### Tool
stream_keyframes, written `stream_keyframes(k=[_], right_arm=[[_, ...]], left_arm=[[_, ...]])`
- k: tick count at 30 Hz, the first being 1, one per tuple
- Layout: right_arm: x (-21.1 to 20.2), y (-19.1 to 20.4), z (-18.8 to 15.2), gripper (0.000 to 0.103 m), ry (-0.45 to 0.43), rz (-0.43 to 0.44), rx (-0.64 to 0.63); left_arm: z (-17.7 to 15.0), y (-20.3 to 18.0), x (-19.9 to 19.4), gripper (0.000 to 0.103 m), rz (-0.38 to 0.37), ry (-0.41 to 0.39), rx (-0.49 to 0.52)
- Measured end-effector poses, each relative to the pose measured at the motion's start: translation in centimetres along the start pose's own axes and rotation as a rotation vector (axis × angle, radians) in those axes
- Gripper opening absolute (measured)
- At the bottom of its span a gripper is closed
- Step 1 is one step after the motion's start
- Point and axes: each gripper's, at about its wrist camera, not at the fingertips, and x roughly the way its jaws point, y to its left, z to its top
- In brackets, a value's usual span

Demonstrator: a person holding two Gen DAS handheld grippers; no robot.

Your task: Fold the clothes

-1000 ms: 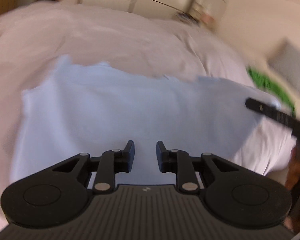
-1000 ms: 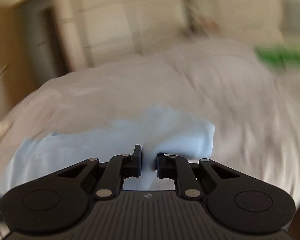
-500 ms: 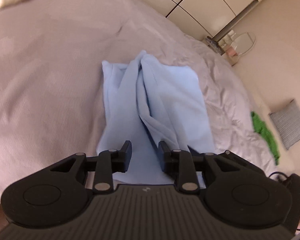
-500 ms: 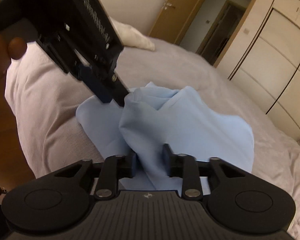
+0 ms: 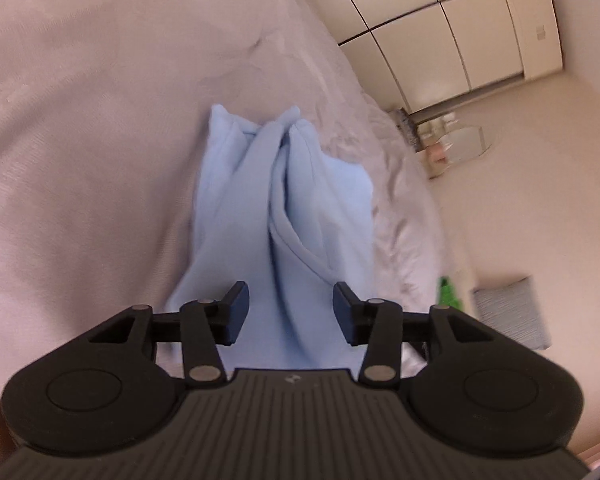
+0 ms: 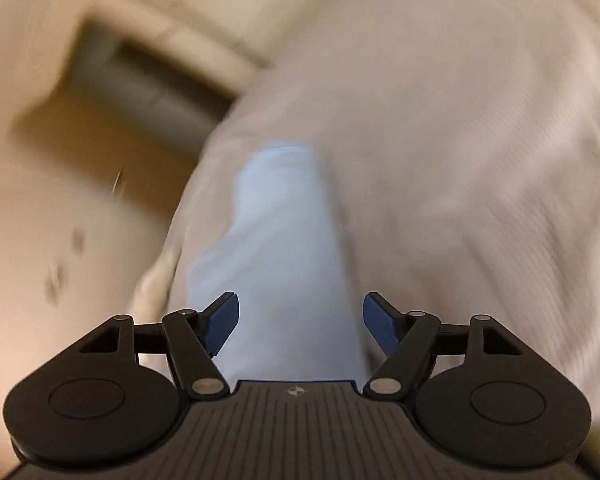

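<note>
Pale-blue garment, left wrist view: the light blue garment lies on the bed, bunched lengthwise into a long strip with raised ridges running away from the camera.
Garment folds, left wrist view: two pointed folds stand at the far end of the garment; a seamed edge curves across its near right part.
Left gripper: the left gripper hangs over the near end of the garment with its jaws well apart; cloth shows in the gap, but neither finger presses on it.
Bed, left wrist view: a pale pinkish cover, creased to the right of the garment.
Surroundings, left wrist view: beyond the garment, cream wardrobe doors; to its right, a green item at the bed's edge and a grey cushion on the floor, both blurred.
Garment, right wrist view: the garment appears as a narrow blue band on the bed, heavily blurred, near the bed's left edge.
Right gripper: the right gripper is above the near end of the garment with its jaws spread wide, the blue pads clear of the cloth.
Background, right wrist view: left of the garment, smeared beige and brown shapes that cannot be identified.
</note>
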Motion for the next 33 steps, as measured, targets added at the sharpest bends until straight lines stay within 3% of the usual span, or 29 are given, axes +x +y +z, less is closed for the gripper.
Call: stream_keyframes(k=[2,3,7,12,17,18,19,20,24,27,31,33], right_arm=[[0.0,-2.9,1.1,0.072,-0.015,0.0,0.215],[0.1,-3.2,1.1,0.072,-0.01,0.003,0.234],[1.1,-2.9,1.0,0.072,-0.002,0.006,0.213],[3.4,-2.8,1.1,0.072,0.005,0.003,0.213],[2.4,-3.5,1.8,0.071,-0.015,-0.004,0.21],[2.4,-3.5,1.8,0.071,-0.023,-0.009,0.207],[2.4,-3.5,1.8,0.071,-0.031,-0.014,0.203],[2.3,-3.5,1.8,0.07,-0.039,-0.019,0.2],[2.0,-2.3,1.7,0.071,-0.051,-0.03,0.139],[1.8,-0.2,1.4,0.066,-0.046,-0.004,0.03],[2.9,2.7,0.3,0.048,0.001,-0.011,-0.139],[3.8,3.9,-0.3,0.046,0.027,-0.056,-0.202]], left_arm=[[0.6,0.7,0.5,0.041,-0.019,-0.01,-0.052],[0.9,1.0,0.4,0.041,-0.032,-0.021,-0.067],[1.6,1.2,1.2,0.047,-0.049,-0.029,-0.083],[2.9,-0.9,5.2,0.047,-0.014,0.027,-0.008],[4.0,-3.0,7.7,0.047,0.032,0.043,0.098],[4.0,-3.4,7.9,0.037,0.051,0.045,0.128],[3.9,-3.8,8.2,0.015,0.07,0.046,0.158],[3.9,-4.2,8.4,0.012,0.089,0.048,0.188],[3.1,-6.9,6.0,0.007,0.101,-0.022,0.386],[3.2,-7.5,3.6,0.007,0.109,-0.084,0.469],[3.1,-4.5,2.0,0.007,0.142,-0.093,0.432],[2.6,-2.9,2.0,0.007,0.137,-0.089,0.391]])
